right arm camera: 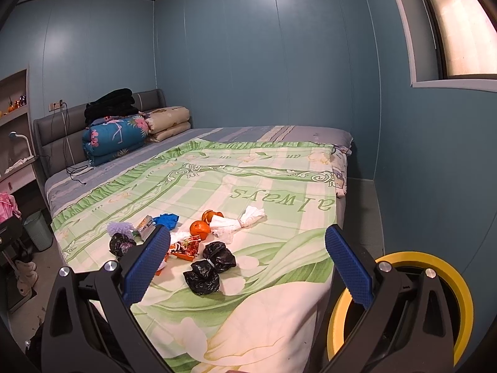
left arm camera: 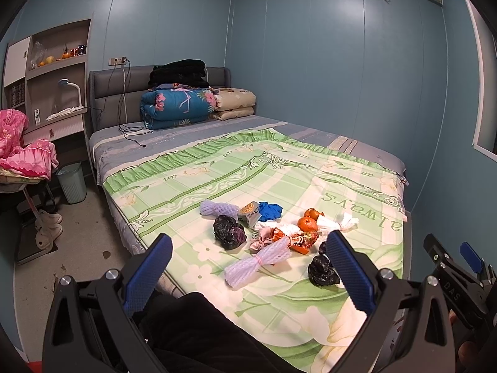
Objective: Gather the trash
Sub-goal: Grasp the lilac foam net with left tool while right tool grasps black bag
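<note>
A: Where do the tongs stand?

B: Both are spread wide and hold nothing. The left gripper [left arm camera: 248, 267] hangs over the near edge of the bed, its blue pads [left arm camera: 348, 270] framing the litter. The right gripper [right arm camera: 247, 261] hovers beside it, just as empty.

A: So nothing is collected yet?

B: I judge not. The trash lies in a loose cluster on the green bedspread [left arm camera: 279, 174]: a white foam net [left arm camera: 257, 262] nearest the left tongs, a black bag knot [right arm camera: 209, 269] nearest the right, a red wrapper [right arm camera: 186, 246], tissue twists [right arm camera: 239, 220], a blue glove [left arm camera: 269, 210], and tangerines [right arm camera: 199, 229].

A: Why the wide jaws?

B: Probably to take in soft, bulky pieces; the foam and bags will squash under a pinch.

A: And where would it go?

B: A pale green bin [left arm camera: 72, 181] stands on the floor left of the bed, well apart from the pile. A yellow-rimmed container [right arm camera: 435, 295] sits by the right gripper; I cannot tell its purpose. Folded quilts [left arm camera: 177, 104] sit at the headboard, blue walls all round.
</note>
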`<state>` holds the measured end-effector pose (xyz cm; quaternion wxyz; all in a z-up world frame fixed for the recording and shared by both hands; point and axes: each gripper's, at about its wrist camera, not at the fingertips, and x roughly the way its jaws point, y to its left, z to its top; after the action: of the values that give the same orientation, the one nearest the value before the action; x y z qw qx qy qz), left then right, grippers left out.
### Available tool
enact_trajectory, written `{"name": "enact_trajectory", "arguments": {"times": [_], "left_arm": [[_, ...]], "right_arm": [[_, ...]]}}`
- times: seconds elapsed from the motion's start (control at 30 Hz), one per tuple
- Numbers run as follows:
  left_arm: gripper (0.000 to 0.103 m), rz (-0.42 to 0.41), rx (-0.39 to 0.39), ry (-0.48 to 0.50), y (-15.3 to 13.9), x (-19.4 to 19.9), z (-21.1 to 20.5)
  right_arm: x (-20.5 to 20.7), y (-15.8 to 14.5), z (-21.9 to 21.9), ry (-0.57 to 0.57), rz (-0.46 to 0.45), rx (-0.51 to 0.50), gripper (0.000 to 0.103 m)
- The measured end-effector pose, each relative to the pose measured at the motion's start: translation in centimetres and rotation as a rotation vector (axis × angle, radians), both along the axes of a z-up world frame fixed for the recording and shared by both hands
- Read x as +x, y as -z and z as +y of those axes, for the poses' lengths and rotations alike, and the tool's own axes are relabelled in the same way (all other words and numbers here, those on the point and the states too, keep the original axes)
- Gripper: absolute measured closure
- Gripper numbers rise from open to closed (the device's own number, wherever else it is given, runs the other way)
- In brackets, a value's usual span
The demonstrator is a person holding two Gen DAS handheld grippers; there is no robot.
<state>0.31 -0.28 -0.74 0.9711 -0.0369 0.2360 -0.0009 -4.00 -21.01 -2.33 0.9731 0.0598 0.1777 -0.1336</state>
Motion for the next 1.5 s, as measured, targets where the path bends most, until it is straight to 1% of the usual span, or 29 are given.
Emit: {"name": "enact_trajectory", "arguments": {"times": [0.3,0.5,0.6,0.67,0.77,0.8,0.87,0.97,1.1,1.2,1.33,1.5], "left_arm": [[0.007,0.024,-0.003,0.003,0.5,0.9,0.2],[0.007,0.052,0.014,-0.003,1.3,2.8,1.0],[0.007,0.077,0.017,0.041,2.3,4.2,1.5],[0.007,0.096,0.025,0.075,3.0,5.2,1.6],[0.007,0.12,0.064,0.105,4.2,6.7,1.7],[0.007,0.133,0.085,0.11,4.8,7.5,1.7],[0.007,0.157,0.094,0.133,5.7,8.4,1.8],[0.007,0.22,0.093,0.158,7.8,10.4,2.5],[0.007,0.283,0.09,0.183,10.3,12.2,3.2],[0.007,0.318,0.058,0.219,11.6,13.3,3.9],[0.007,0.34,0.089,0.241,12.8,14.5,4.0],[0.007,0.383,0.097,0.314,14.3,16.7,3.0]], "right_arm": [[0.6,0.5,0.7,-0.013,-0.009,-0.074,0.007],[2.2,1.1,-0.3,-0.031,0.02,-0.053,0.007],[3.2,1.5,-0.6,-0.067,0.021,-0.046,0.007],[4.1,1.7,-0.9,-0.105,0.039,-0.016,0.007],[6.3,2.6,-1.4,-0.135,0.081,0.049,0.007],[6.9,2.9,-1.5,-0.14,0.094,0.056,0.007],[8.5,3.7,-1.4,-0.156,0.126,0.068,0.007],[10.3,4.9,-0.8,-0.189,0.159,0.056,0.007],[12.3,6.9,-0.1,-0.208,0.23,0.046,0.007],[13.8,8.5,-0.1,-0.217,0.291,0.069,0.007],[15.0,9.9,-0.1,-0.21,0.336,0.055,0.007],[17.0,11.7,-0.7,-0.226,0.409,0.1,0.007]]}}
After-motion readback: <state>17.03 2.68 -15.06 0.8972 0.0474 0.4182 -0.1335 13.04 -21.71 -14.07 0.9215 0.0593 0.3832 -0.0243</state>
